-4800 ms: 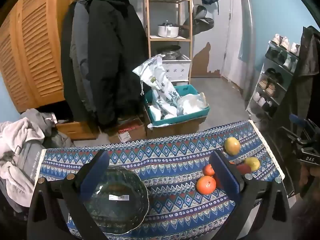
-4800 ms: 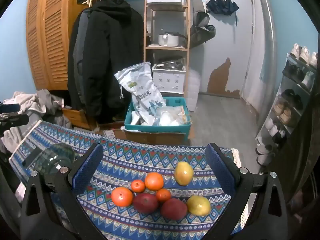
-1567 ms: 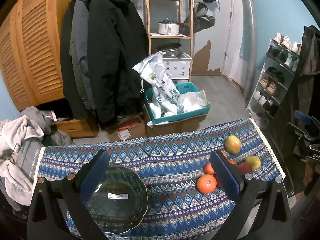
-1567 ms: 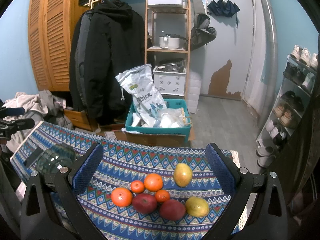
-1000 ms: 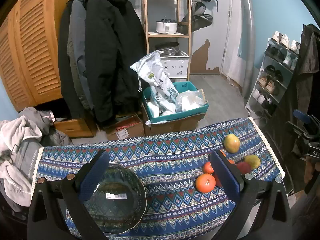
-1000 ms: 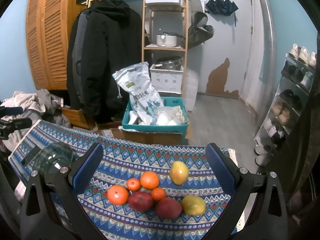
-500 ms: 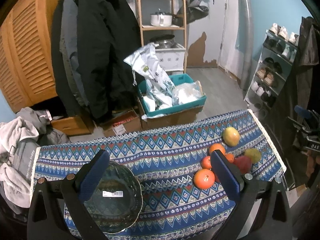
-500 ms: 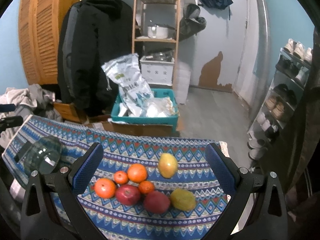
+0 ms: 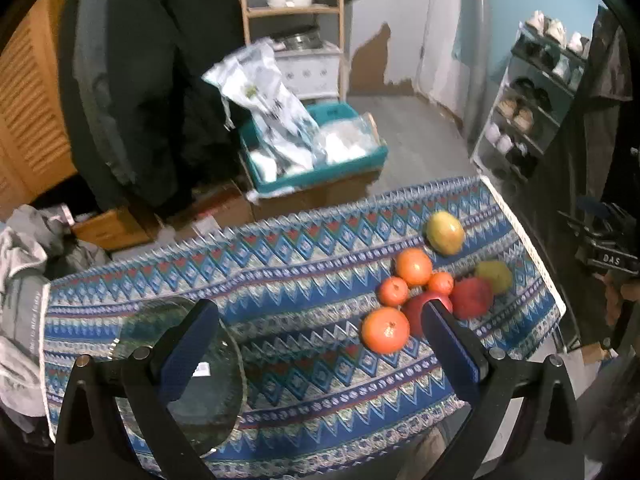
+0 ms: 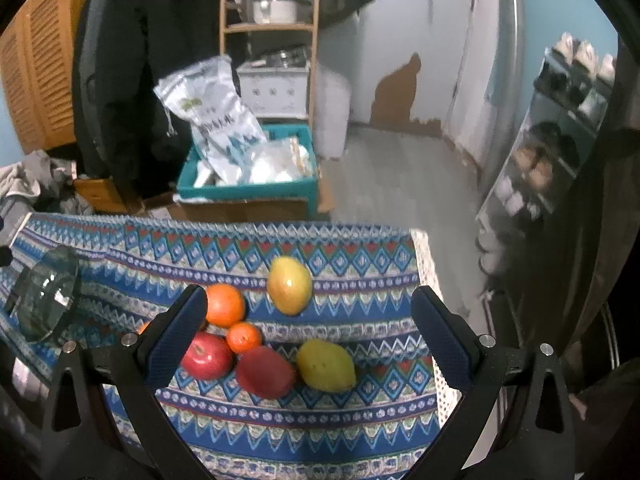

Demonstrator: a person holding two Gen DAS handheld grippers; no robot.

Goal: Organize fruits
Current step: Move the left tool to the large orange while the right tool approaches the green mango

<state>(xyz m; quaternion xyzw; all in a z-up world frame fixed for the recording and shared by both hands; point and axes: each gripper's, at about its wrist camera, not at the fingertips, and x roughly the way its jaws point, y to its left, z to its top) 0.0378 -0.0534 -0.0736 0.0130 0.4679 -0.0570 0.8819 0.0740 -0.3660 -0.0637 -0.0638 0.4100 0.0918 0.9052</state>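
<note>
Right wrist view: my right gripper (image 10: 306, 320) hangs with jaws spread wide and empty over the fruit at the bench's right end. The yellow mango (image 10: 326, 365) lies long axis left-right, touching a red one (image 10: 265, 372). My left gripper (image 9: 318, 338) gapes empty beside the glass bowl (image 9: 208, 396).

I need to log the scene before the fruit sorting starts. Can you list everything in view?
bowl: one, clear glass, left end of the table
oranges: four, orange, clustered right of centre
apples: two, red, front of the cluster
mangoes: two, yellow-green, right end
tablecloth: one, blue patterned, covering the table
crate: one, teal, on the floor, holding bags
coats: dark, hanging behind
shoe rack: one, right wall
left gripper: open, empty
right gripper: open, above the fruit
</note>
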